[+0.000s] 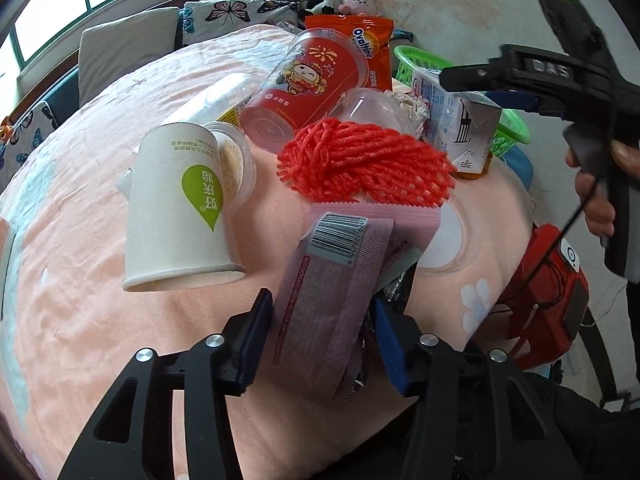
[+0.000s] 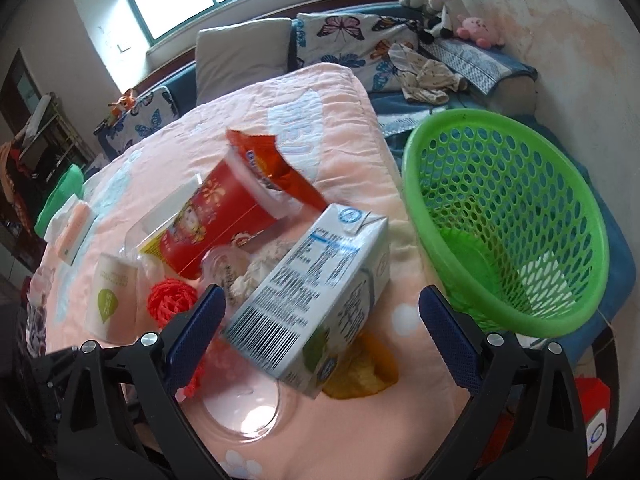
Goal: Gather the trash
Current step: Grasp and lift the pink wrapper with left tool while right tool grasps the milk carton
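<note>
My left gripper (image 1: pixel 320 328) is shut on a pink snack wrapper (image 1: pixel 328 272) with a barcode, which stands between both blue pads above the peach bedcover (image 1: pixel 100 320). Behind it lie a red foam net (image 1: pixel 360 160), a white paper cup (image 1: pixel 180 208) on its side, a red plastic cup (image 1: pixel 308 84), an orange Ovaltine packet (image 1: pixel 360 36) and crumpled paper (image 1: pixel 412 106). My right gripper (image 2: pixel 323 292) is open, its pads straddling a white milk carton (image 2: pixel 312 292) without touching it. A green mesh basket (image 2: pixel 560 184) sits to the carton's right.
A clear round lid (image 2: pixel 240 408) and an orange scrap (image 2: pixel 360 372) lie under the carton. A tissue pack (image 2: pixel 72 228) rests at the bed's far left. Butterfly pillows (image 2: pixel 340 36) and plush toys (image 2: pixel 436 4) line the back wall. A hand (image 1: pixel 596 200) holds the right gripper's handle.
</note>
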{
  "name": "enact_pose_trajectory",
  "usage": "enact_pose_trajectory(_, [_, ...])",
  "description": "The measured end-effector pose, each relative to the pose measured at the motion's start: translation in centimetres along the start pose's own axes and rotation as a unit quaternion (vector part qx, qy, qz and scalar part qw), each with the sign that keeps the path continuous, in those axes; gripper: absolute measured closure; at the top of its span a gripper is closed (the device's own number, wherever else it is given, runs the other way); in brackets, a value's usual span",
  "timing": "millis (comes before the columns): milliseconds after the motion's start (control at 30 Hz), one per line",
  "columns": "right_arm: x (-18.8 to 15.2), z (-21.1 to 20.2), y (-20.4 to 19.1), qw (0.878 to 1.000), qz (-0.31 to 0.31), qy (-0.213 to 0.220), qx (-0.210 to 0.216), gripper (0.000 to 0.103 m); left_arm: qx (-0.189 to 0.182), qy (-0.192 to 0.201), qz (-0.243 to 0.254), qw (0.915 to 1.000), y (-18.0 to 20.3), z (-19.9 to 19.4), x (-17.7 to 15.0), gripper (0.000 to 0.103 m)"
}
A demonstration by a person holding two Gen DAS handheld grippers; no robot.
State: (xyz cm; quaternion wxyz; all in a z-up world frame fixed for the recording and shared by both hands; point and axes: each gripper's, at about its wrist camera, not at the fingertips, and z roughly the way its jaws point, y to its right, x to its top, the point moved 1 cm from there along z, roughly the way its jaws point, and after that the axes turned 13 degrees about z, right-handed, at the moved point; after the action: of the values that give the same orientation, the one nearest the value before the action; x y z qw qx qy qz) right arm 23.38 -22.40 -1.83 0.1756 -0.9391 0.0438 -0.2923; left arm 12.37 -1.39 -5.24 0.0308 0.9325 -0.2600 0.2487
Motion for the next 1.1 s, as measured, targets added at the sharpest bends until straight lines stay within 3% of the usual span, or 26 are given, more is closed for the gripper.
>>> enact_pose_trajectory(300, [2.0, 2.8, 1.3, 0.996, 0.054, -0.061, 0.019, 0.009, -0.007, 0.018, 0.003, 0.9998, -0.3, -0.8, 0.1, 0.066])
enact_pose_trajectory(667, [1.8, 4.9, 3.1, 0.978, 0.136, -0.126, 0.096, 0.009, -0.013, 0.045, -0.009, 0.9989, -1.3, -2.8, 0.5, 0.067])
enact_pose_trajectory(1100, [1.8, 2.4, 3.0, 0.98, 0.119, -0.098, 0.124, 0.018, -0.023, 0.063, -0.008, 0.9977, -2.0, -5.1, 3.1, 0.068])
